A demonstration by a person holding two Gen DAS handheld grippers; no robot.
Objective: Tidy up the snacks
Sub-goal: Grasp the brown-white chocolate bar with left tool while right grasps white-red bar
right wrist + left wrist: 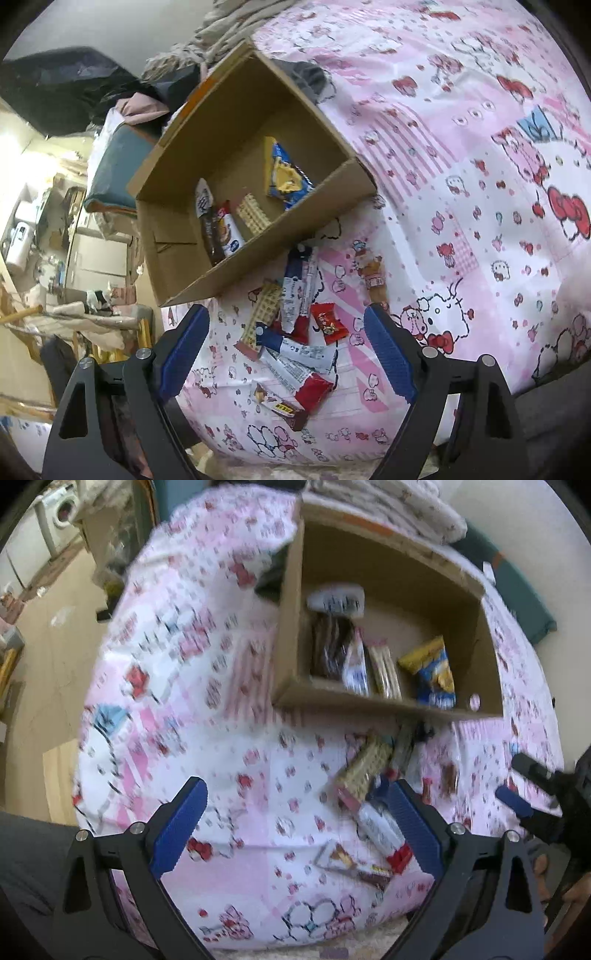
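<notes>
1. Snacks (291,332) lie in a loose pile on the bed (461,155), just in front of the box (177,291); a few more already sit inside the box, lined up along its near wall.
2. Right gripper (291,332) hangs over that pile with its jaws wide apart and nothing between the pads; the pile shows framed in the gap, with no contact that I can see.
3. Left gripper (295,823) is likewise spread wide and empty, above bare sheet at the pile's edge; its far pad sits close to a white packet (376,823), though the blur makes touching impossible to judge.
4. In the left wrist view the right gripper shows at the frame's edge, near the same pile.
5. Step in hand, as I read it: reaching for the next loose snack to move into the box.
6. Next move calls for picking one wrapper out of the overlap, the red packet (328,323) on top being the freest, lowering until the pads straddle it, then closing.
7. Risk: flat, slippery wrappers on soft bedding may slide or come up in pairs.
</notes>
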